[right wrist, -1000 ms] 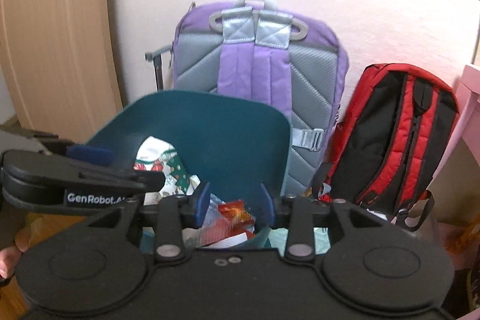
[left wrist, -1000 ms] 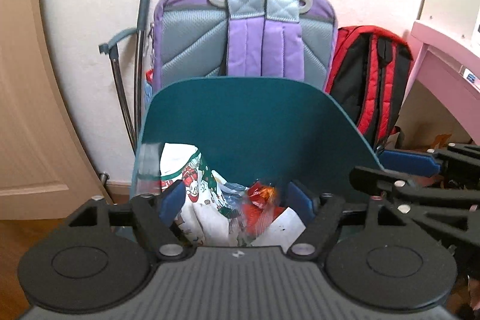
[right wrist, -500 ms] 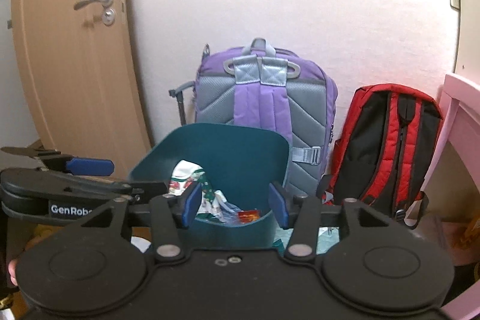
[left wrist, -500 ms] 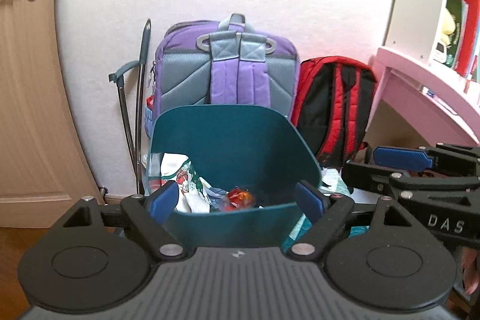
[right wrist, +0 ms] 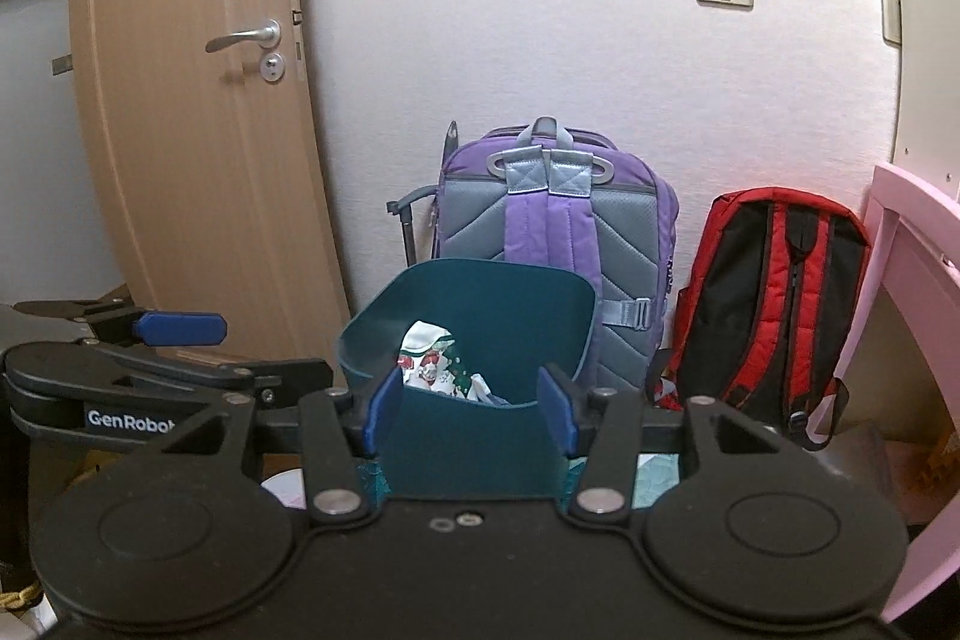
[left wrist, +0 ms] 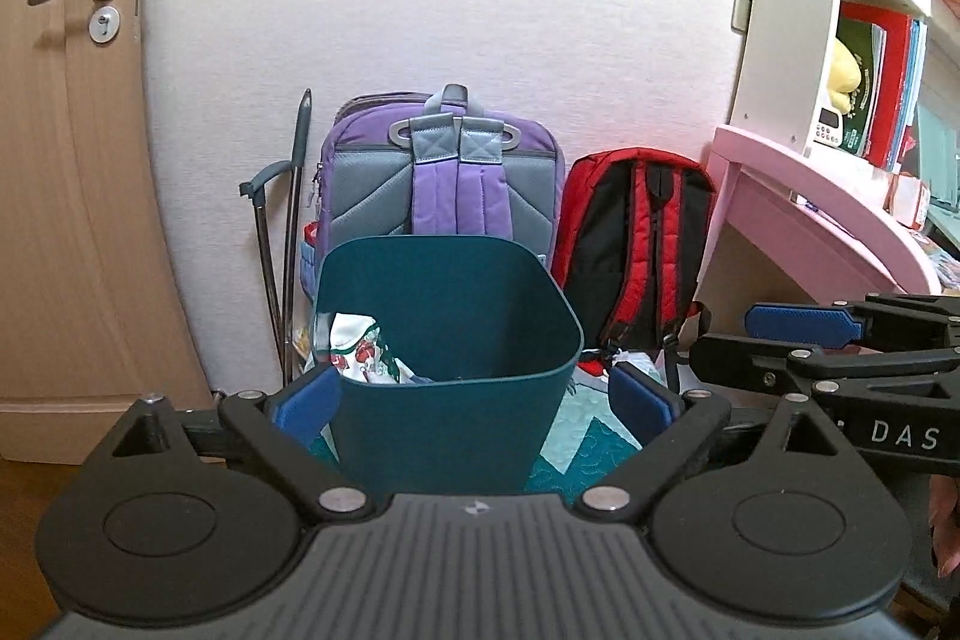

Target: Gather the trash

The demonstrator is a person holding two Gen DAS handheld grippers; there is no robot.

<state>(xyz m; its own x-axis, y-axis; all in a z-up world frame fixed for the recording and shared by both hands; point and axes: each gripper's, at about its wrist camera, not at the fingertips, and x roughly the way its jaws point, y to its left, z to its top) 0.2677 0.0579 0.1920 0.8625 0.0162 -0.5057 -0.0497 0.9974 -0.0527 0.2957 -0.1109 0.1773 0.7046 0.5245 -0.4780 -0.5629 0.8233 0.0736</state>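
Observation:
A teal trash bin (left wrist: 444, 436) stands on the floor in front of both grippers. Inside it lies a white printed wrapper (left wrist: 360, 349), also visible in the right wrist view as the wrapper (right wrist: 429, 361) over the bin's (right wrist: 474, 454) near wall. My left gripper (left wrist: 471, 403) hangs back from the bin, its jaws opening wide, with nothing held between the blue pads. My right gripper (right wrist: 471, 409) is open and empty too, short of the bin's rim. Each gripper shows from the side in the other's view: the right gripper (left wrist: 804, 328) and the left gripper (right wrist: 180, 328).
A purple backpack (left wrist: 438, 184) and a red backpack (left wrist: 636, 244) lean on the wall behind the bin. A wooden door (left wrist: 66, 160) is at the left, a pink desk (left wrist: 810, 214) with shelves at the right. A teal mat (left wrist: 588, 436) lies beside the bin.
Both grippers pulled back and upward from over the bin and their jaws widened. The red wrapper seen between the pads earlier dropped into the bin and is now hidden by its wall.

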